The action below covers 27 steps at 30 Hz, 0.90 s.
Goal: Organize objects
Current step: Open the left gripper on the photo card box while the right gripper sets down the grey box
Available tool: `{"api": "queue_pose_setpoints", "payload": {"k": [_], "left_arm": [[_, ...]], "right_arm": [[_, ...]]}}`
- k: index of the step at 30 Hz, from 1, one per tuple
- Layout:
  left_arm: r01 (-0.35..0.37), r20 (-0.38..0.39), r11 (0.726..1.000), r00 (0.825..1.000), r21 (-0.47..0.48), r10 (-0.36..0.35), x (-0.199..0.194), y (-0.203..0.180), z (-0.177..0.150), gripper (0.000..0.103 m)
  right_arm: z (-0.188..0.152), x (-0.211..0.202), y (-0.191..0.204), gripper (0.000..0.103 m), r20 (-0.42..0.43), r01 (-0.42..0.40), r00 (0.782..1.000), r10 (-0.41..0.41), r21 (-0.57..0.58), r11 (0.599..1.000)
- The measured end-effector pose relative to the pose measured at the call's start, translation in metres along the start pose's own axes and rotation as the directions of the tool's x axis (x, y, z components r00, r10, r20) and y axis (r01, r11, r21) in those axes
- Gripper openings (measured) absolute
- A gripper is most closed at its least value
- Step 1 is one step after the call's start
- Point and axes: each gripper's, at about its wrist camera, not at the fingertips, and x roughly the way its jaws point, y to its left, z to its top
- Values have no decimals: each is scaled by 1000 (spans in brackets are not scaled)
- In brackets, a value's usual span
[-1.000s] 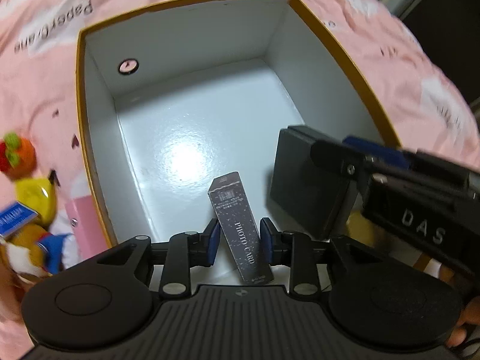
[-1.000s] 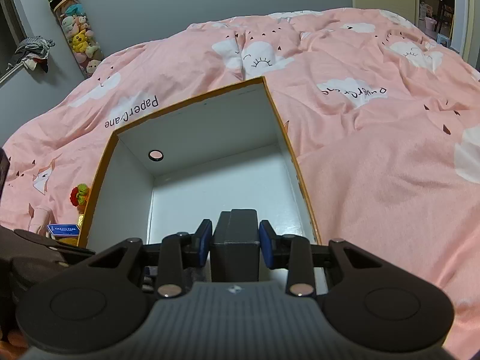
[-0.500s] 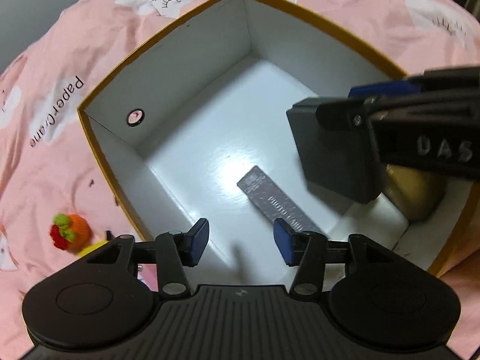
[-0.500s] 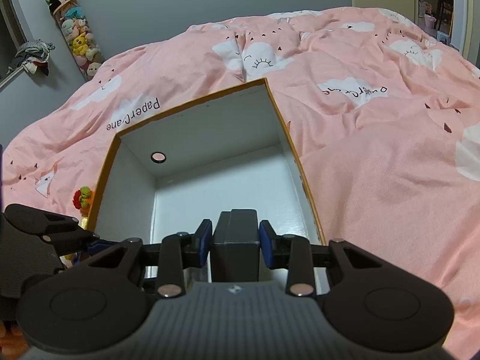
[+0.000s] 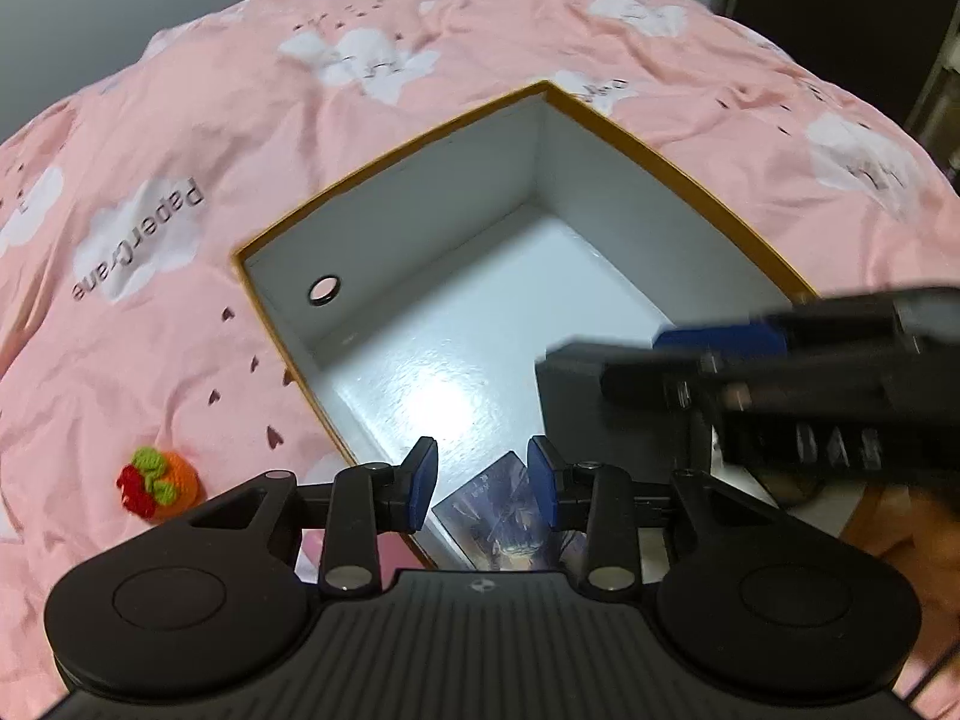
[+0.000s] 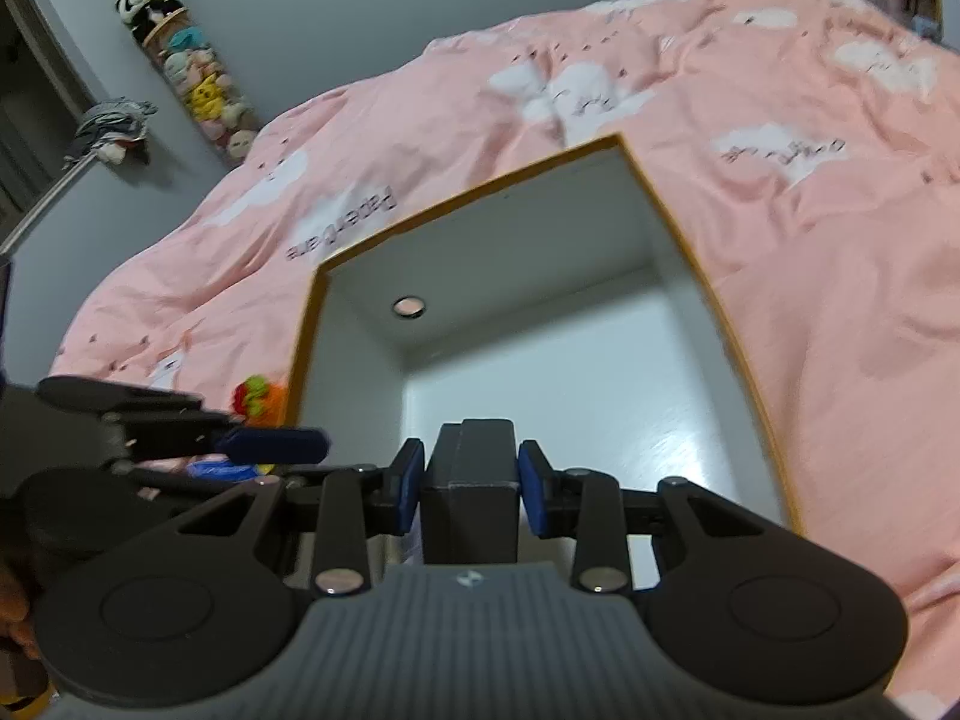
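A dark grey box [image 6: 471, 480] is being clamped by the right gripper [image 6: 471, 483] over the white storage box [image 5: 420, 210] for stowing, while the photo card pack [image 5: 510, 510], lying inside near, is being left beneath the released, just-narrowing left gripper [image 5: 483, 483].

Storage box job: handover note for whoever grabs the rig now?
Left gripper: open, holding nothing; jaws just closed in a little. It hangs above the photo card pack, which lies on the floor of the white box.
Right gripper: shut on the dark grey box, held over the white box's near end, not yet set down.
Done: card pack is in.
Left: place the grey box; crochet fruit sits outside on the pink bedspread.
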Motion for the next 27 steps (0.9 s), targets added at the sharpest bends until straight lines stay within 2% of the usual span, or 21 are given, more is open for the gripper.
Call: {"api": "queue_pose_setpoints", "payload": {"k": [3,7,11,14,15,17,18,20,27], "left_arm": [[16,8,997,1000,77,-17,9,-8,0,42],[23,-25,982,1000,190,-19,26,-19,1,42],[11,-74,957,997,289,11,44,-25,1,42],[8,-101,941,994,338,27,54,-24,3,42],[7,-109,938,994,345,32,57,-22,4,42],[18,-121,935,992,353,27,61,-19,6,30],[25,-134,935,991,354,24,64,-17,7,28],[36,-152,937,988,347,19,67,-14,10,23],[55,-166,954,986,295,-6,74,-10,14,23]], "right_arm": [[5,2,-8,36,23,17,1000,-18,48,999],[6,17,-17,36,17,22,1000,-25,115,993],[0,26,-22,36,-29,39,999,-36,115,993],[2,23,-20,36,-92,63,994,-58,54,997],[2,22,-19,36,-118,57,992,-53,37,998],[3,22,-18,36,-173,37,984,-36,3,999],[3,22,-15,36,-193,28,981,-33,-31,999],[2,25,-9,38,-236,41,970,-65,-107,993],[6,34,-10,38,-299,91,944,-139,-167,982]]}}
